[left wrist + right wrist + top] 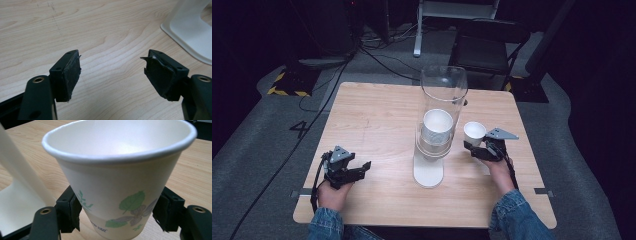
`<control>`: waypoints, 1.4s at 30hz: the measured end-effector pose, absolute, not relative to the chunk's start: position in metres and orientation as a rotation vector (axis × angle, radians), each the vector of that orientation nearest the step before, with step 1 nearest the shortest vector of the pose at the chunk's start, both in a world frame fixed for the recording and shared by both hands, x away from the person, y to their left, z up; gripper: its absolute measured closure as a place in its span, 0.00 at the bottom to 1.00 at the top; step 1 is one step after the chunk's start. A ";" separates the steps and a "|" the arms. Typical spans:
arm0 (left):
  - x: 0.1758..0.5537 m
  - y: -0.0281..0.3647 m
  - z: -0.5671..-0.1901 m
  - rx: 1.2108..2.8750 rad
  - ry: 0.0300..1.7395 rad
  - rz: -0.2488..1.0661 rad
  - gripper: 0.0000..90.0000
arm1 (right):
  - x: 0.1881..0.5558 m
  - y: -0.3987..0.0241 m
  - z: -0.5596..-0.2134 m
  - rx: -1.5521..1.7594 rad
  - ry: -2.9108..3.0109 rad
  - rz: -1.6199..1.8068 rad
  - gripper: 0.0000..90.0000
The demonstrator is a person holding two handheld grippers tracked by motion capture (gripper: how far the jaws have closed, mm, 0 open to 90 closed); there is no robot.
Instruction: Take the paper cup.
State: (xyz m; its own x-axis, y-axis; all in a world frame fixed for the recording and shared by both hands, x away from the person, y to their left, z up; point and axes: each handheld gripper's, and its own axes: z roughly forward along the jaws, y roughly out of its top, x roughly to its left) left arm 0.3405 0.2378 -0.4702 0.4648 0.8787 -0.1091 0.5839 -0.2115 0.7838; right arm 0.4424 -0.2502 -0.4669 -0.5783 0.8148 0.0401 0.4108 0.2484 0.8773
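A white paper cup with a green leaf and purple flower print stands upright right of the centre of the wooden table. My right gripper is shut on its lower wall, one pad on each side; in the right gripper view the cup is empty and the gripper holds it near its base. A clear tube dispenser on a white base stands mid-table with a stack of cups inside. My left gripper rests at the front left, open over bare wood.
The dispenser's white base lies just right of the left gripper and its foot is close to the left of the held cup. A black chair and floor cables sit beyond the table's far edge.
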 end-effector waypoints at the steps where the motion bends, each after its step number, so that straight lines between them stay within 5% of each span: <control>1: 0.341 0.238 -0.470 1.913 1.223 0.465 0.29 | 0.442 -0.250 -0.467 1.117 2.101 1.277 0.36; 42: 0.327 0.250 -0.474 1.924 1.271 0.474 0.28 | 0.462 -0.239 -0.501 1.187 2.208 1.194 0.34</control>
